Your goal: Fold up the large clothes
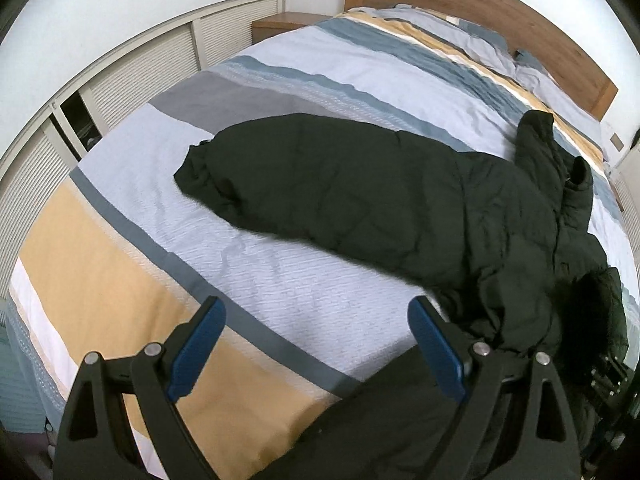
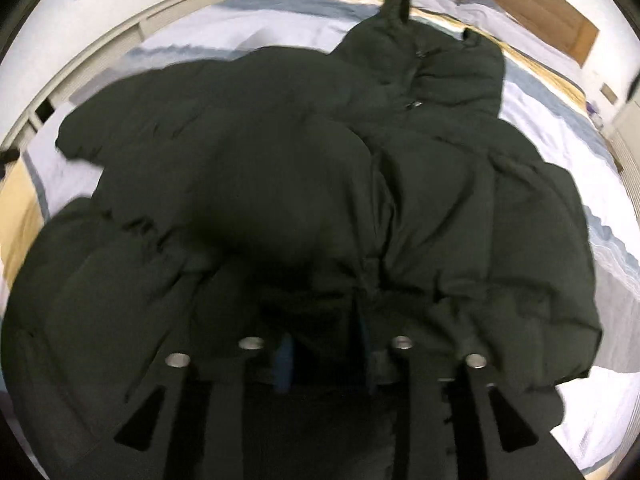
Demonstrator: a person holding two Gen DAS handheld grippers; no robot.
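Your jacket (image 1: 400, 200) is puffy, soft and slippery; grip seams or hem. Left gripper (image 1: 316, 344) gapes wide, empty. Right gripper (image 2: 324, 344): partly open, hold unclear.

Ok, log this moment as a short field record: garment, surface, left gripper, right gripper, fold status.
garment: dark puffer jacket, hooded, spread across the bed, one sleeve stretched out flat
surface: striped bed cover, wooden headboard behind
left gripper: left gripper open, nothing between the blue pads, over bare cover beside the jacket
right gripper: right gripper low over the jacket's bulk; dark and blurred, so grip cannot be told
fold status: not yet a neat fold; hood lies toward the headboard
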